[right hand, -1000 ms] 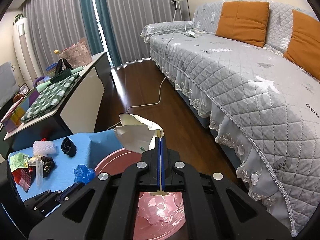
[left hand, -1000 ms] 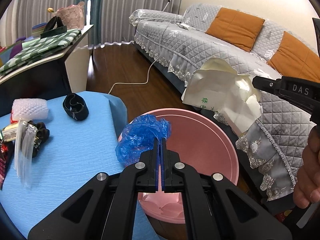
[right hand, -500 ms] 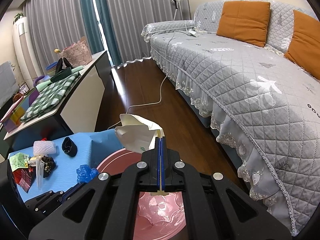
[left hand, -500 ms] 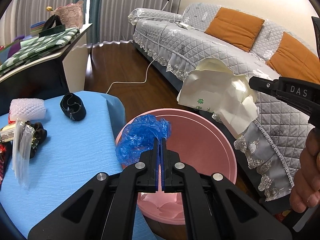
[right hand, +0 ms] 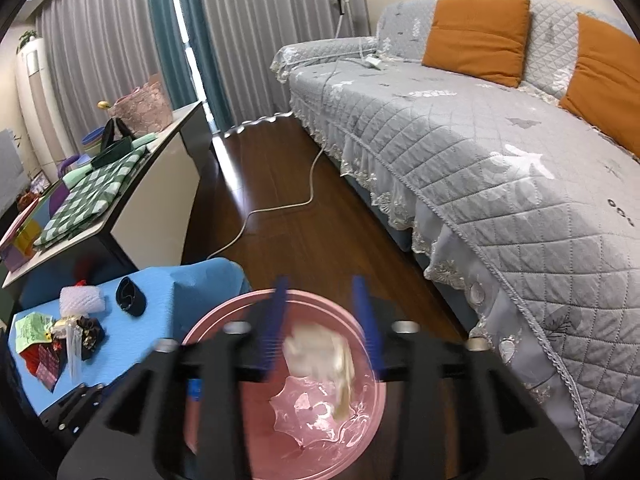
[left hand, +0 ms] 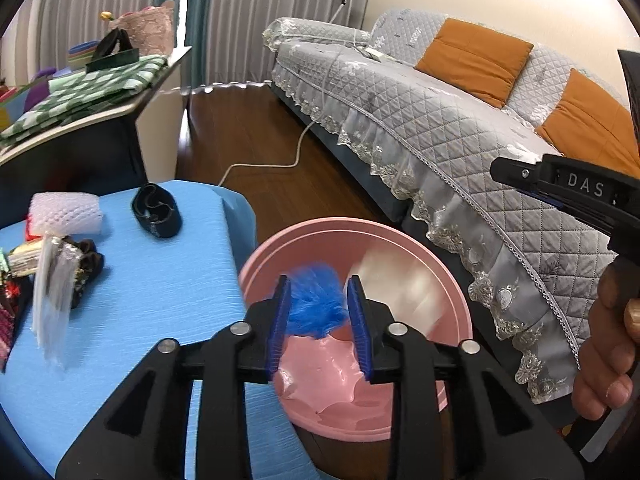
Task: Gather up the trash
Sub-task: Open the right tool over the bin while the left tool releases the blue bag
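Pink round plastic basin (left hand: 456,304) sits below both grippers, beside the blue-covered table (left hand: 160,288). Left gripper (left hand: 318,304) jaws opening, part-way apart; crumpled blue plastic wrap (left hand: 316,304) blurred between the pads, whether they touch it I can't tell. Right gripper (right hand: 324,320) jaws also opening, nothing gripped; crumpled white paper wrapper (right hand: 320,354) blurred over the basin. More scraps lie on the table.

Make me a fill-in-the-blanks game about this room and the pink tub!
1. The tub under both grippers is coloured ____.
2. The crumpled plastic between the left gripper fingers is ____.
3. The cushions on the sofa are ____.
4. The cloth covering the small table is ____.

Missing words: pink; blue; orange; blue
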`<state>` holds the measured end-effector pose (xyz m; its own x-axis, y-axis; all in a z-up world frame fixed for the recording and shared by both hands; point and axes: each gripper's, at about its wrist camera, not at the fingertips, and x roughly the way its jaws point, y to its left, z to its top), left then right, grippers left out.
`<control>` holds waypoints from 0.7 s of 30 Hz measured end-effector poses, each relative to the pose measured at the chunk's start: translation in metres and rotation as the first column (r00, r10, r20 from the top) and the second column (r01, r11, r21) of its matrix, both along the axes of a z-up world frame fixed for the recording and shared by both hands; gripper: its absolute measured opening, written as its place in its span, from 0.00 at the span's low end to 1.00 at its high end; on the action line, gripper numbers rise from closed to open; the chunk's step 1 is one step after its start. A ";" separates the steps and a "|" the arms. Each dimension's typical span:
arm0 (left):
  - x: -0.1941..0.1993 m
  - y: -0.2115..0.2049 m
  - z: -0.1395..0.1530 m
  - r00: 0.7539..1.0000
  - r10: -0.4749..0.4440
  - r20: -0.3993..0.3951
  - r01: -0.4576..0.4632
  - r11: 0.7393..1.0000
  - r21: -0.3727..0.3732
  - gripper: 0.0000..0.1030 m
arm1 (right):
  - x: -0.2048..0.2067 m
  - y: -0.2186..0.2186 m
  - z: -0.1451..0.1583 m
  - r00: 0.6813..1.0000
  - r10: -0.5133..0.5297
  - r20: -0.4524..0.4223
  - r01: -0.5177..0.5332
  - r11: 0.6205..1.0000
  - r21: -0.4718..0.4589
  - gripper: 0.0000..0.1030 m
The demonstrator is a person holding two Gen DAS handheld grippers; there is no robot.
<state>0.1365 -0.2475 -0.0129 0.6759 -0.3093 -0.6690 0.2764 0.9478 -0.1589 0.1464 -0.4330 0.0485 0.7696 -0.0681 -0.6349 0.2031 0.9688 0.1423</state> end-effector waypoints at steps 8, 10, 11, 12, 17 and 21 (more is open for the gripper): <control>-0.011 0.020 0.018 0.999 0.025 0.023 -0.025 1.000 0.002 0.28 | -0.003 0.008 0.007 1.000 0.011 0.023 -0.010 1.000 -0.020 0.47; -0.016 0.026 0.024 0.999 0.031 0.034 -0.031 1.000 0.002 0.28 | -0.004 0.011 0.009 0.999 0.015 0.030 -0.015 1.000 -0.022 0.47; -0.017 0.030 0.026 0.999 0.033 0.037 -0.033 0.999 0.003 0.28 | -0.005 0.012 0.011 0.999 0.017 0.034 -0.016 1.000 -0.024 0.48; -0.020 0.034 0.030 0.998 0.036 0.043 -0.037 0.999 0.002 0.28 | -0.007 0.014 0.012 0.999 0.019 0.038 -0.018 0.999 -0.027 0.48; -0.033 0.057 0.047 0.996 0.059 0.071 -0.059 0.998 0.000 0.28 | -0.012 0.026 0.018 0.998 0.040 0.057 -0.038 0.998 -0.042 0.48; -0.042 0.076 0.061 0.993 0.071 0.096 -0.072 0.997 0.001 0.28 | -0.017 0.037 0.025 0.995 0.064 0.076 -0.059 0.996 -0.062 0.49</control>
<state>0.0941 -0.1713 0.0478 0.7573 -0.2547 -0.6013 0.2215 0.9664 -0.1303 0.1293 -0.3962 0.0737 0.8205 -0.0554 -0.5690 0.1337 0.9863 0.0968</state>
